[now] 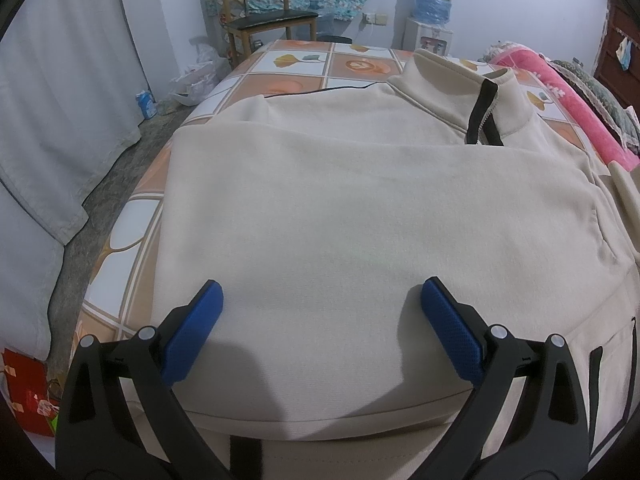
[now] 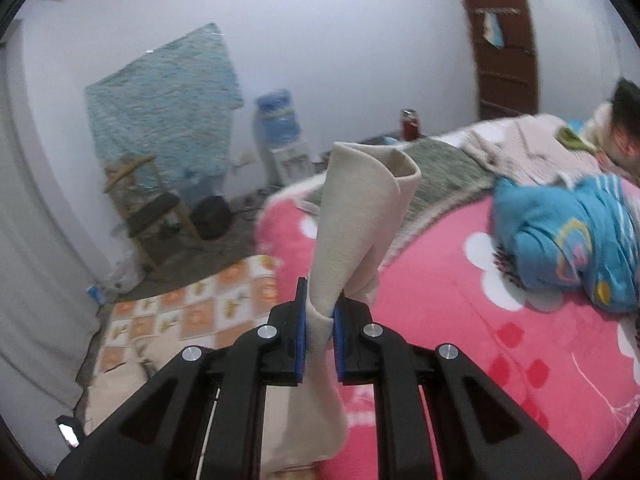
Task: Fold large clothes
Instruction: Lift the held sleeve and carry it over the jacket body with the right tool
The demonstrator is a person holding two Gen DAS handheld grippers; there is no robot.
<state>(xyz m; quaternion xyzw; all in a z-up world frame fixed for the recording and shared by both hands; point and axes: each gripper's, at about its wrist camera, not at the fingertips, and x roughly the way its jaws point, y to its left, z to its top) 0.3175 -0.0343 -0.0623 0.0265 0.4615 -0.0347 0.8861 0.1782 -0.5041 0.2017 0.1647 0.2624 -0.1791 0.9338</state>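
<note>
A large cream sweatshirt (image 1: 340,208) with a black-trimmed zip collar (image 1: 486,108) lies spread on the patterned bed cover (image 1: 280,68); one part is folded across its body. My left gripper (image 1: 320,296) is open just above the folded cloth, blue pads (image 1: 192,332) wide apart, holding nothing. My right gripper (image 2: 320,320) is shut on a cream sleeve end (image 2: 360,208) of the sweatshirt, lifted so the cuff stands up in front of the camera above the pink blanket (image 2: 460,320).
A wooden chair (image 1: 260,16) and a water dispenser (image 1: 432,12) stand by the far wall. A pink blanket (image 1: 560,92) lies along the bed's right side. A blue bundle (image 2: 568,232) and a lying person (image 2: 624,128) are on the blanket. A grey curtain (image 1: 60,100) hangs left.
</note>
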